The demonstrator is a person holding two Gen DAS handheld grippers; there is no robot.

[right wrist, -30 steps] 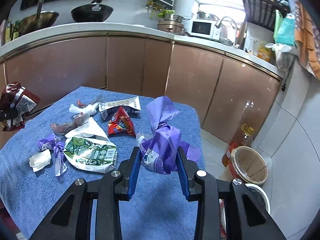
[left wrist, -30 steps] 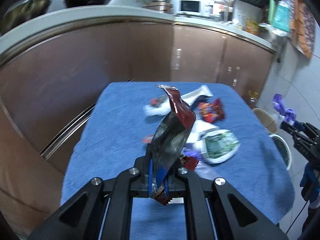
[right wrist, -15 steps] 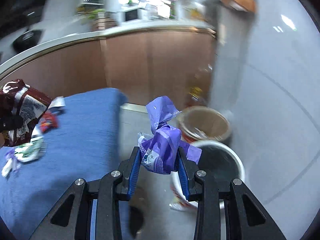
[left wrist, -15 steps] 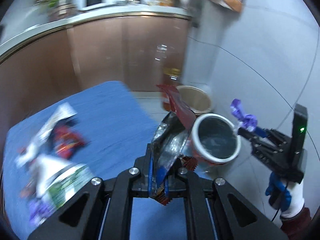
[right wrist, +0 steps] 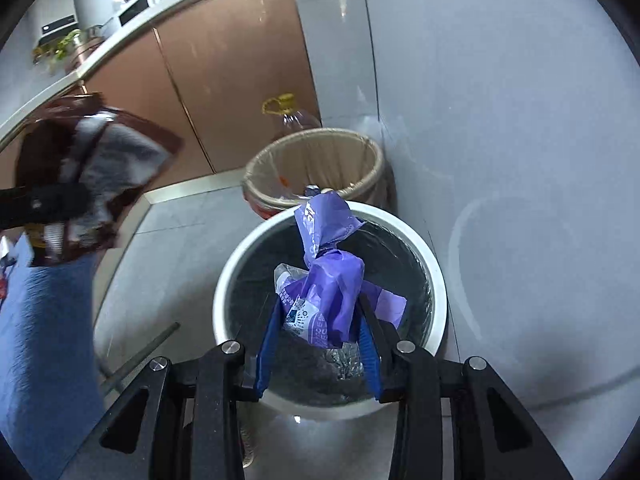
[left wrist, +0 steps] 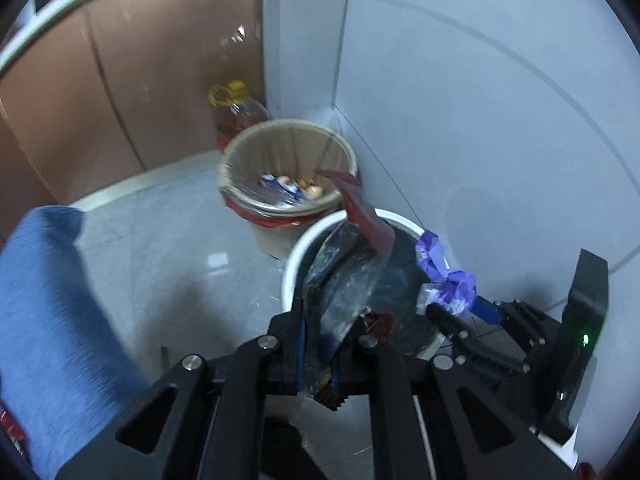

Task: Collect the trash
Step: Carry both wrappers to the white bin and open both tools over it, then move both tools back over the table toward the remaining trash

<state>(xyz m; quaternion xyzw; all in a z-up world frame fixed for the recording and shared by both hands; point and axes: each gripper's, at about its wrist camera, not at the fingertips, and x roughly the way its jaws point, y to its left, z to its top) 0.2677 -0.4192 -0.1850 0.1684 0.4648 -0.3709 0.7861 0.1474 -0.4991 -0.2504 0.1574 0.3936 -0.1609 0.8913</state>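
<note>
My left gripper (left wrist: 320,344) is shut on a dark red and silver snack bag (left wrist: 348,276), held over the near rim of the white trash bin (left wrist: 292,264) with its black liner. My right gripper (right wrist: 320,320) is shut on a crumpled purple plastic bag (right wrist: 328,276), held above the same white bin (right wrist: 224,280). In the left wrist view the right gripper (left wrist: 452,308) with the purple bag (left wrist: 448,284) sits at the bin's right side. In the right wrist view the snack bag (right wrist: 92,184) shows blurred at the left.
A beige bin (left wrist: 280,152) lined with clear plastic and holding some trash stands behind the white bin, against the grey wall. A cooking oil bottle (left wrist: 236,108) stands behind it by the brown cabinets. The blue-covered table (left wrist: 48,312) is at the left.
Both grippers swung from the table to over the white bin, still holding their trash. The bin now lies directly below the right gripper.
</note>
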